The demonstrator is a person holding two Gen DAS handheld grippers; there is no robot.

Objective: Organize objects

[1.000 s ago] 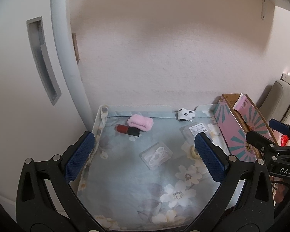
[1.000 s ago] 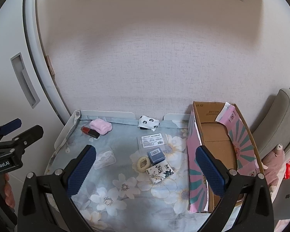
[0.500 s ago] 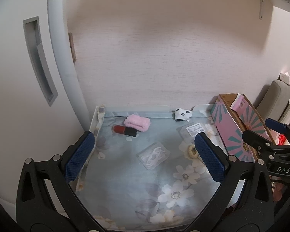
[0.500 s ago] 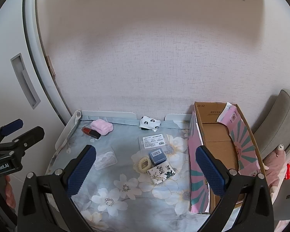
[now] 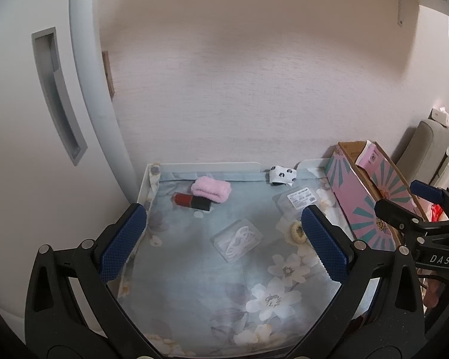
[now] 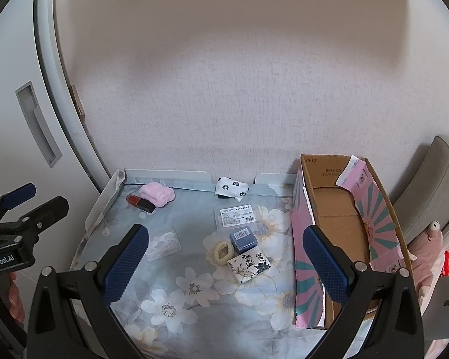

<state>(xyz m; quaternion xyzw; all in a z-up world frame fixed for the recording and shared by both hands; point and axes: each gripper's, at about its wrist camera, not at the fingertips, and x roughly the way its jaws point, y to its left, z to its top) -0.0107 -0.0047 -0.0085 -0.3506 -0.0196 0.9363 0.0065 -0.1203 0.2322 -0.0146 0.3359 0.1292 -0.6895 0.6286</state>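
Small objects lie on a table with a blue floral cloth [image 6: 212, 299]: a pink fluffy roll [image 6: 157, 194], a red and black lipstick [image 6: 140, 202], a clear plastic packet [image 6: 163, 246], a white spotted cloth [image 6: 232, 187], a labelled flat packet [image 6: 236, 216], a blue box [image 6: 243, 240], a cream scrunchie [image 6: 223, 252] and a patterned pack [image 6: 249, 267]. An open pink cardboard box [image 6: 341, 233] stands at the right. My left gripper [image 5: 221, 240] and right gripper [image 6: 224, 260] are both open and empty, held above the table's near side.
A white wall rises behind the table. A white cabinet door with a recessed handle [image 5: 57, 95] stands at the left. A grey chair [image 6: 440, 179] and a pink plush toy [image 6: 428, 248] are at the right.
Both grippers have drifted slightly; the left wrist view now shows the table a little farther away. Nothing on the table has moved.
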